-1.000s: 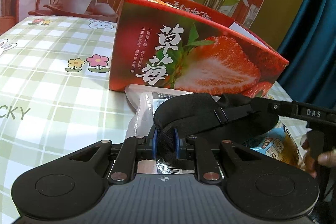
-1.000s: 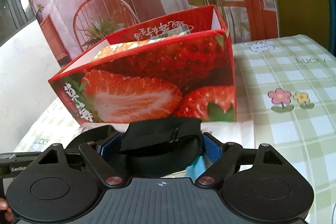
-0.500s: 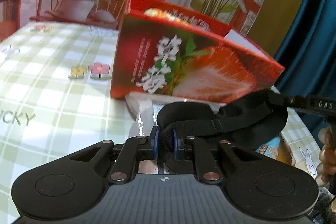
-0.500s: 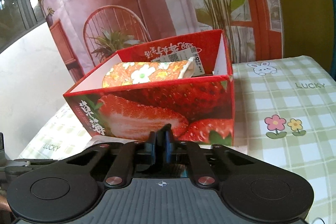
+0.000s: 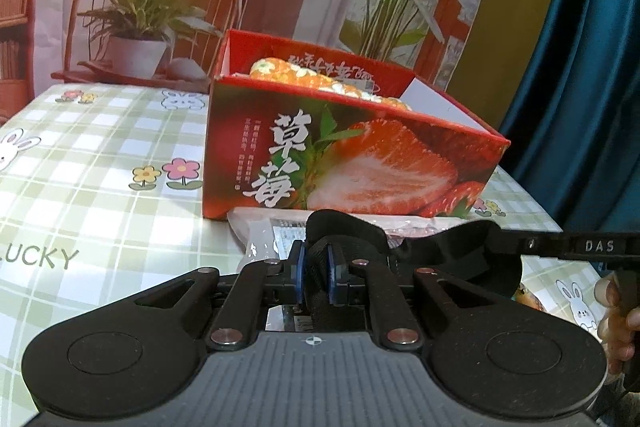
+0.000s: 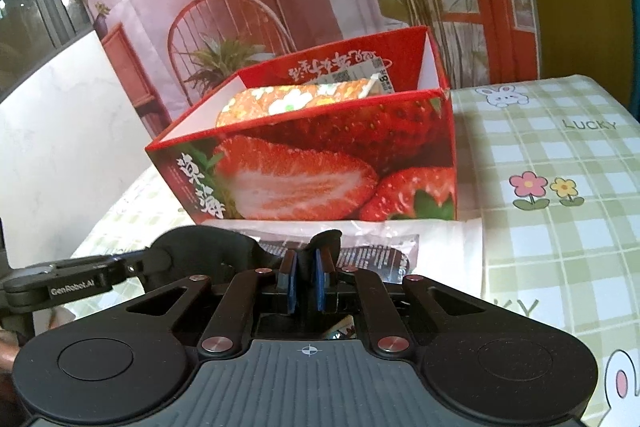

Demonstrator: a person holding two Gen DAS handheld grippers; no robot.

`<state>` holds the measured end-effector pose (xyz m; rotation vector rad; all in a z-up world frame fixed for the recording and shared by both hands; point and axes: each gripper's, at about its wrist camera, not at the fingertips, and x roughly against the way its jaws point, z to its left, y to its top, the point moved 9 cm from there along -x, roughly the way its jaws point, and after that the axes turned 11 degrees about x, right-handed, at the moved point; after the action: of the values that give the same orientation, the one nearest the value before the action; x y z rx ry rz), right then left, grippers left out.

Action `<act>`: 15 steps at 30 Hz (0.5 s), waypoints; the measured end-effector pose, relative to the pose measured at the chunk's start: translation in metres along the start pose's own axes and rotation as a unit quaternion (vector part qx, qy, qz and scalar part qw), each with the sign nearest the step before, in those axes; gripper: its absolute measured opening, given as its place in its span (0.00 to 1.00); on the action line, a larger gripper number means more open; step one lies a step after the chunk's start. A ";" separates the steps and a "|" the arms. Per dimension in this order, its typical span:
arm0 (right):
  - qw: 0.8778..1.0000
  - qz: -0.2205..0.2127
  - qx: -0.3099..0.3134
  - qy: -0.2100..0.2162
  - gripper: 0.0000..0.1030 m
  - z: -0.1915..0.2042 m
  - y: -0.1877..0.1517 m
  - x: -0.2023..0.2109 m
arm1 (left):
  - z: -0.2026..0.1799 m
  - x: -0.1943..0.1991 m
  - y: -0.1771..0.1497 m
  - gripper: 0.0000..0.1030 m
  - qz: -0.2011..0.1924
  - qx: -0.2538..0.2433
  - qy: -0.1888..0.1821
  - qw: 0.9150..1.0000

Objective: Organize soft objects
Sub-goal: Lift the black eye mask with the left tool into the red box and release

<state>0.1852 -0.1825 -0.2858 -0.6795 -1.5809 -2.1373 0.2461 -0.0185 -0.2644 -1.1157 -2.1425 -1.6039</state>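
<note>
Holding a black sleep mask [image 5: 404, 239] stretched between two claws, just in front of the red strawberry box [image 5: 344, 163] on the checked tablecloth [image 5: 100, 163]. Left gripper [image 5: 316, 269] pressed together on one end of the mask, blue pads pinching a fold of black fabric; right gripper [image 6: 306, 277] likewise clamped, nipping the other end, a tuft of cloth poking up between its pads. Seen hanging clear of the table in the left wrist view, slung above a clear plastic packet [image 5: 272, 231] lying against the foot of the box.

Already packed, judging by the open top: an orange floral pouch [image 6: 292, 103] resting inside the box, with a white labelled packet [image 6: 360, 77] tucked behind it near the back wall. Not yet in: the mask, level with the lower front panel and below the rim. Left on the table too: the plastic packet beneath the mask, and a colourful snack bag [image 5: 524, 297] barely visible under the mask's right end, too hidden to identify further.

Looks roughly midway: at least one soft item stowed, one in hand, two or so waiting. Likely needed next: lifting the mask over the front rim and letting go with both claws above the free space beside the pouch.
</note>
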 end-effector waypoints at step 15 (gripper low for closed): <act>1.000 -0.028 0.014 -0.004 0.08 -0.001 0.007 0.016 | -0.012 0.021 0.022 0.10 -0.044 -0.034 -0.001 0.998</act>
<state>0.1761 -0.1854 -0.2714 -0.6423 -1.6485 -2.1516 0.2444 -0.0176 -0.2318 -1.0561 -2.1818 -1.7271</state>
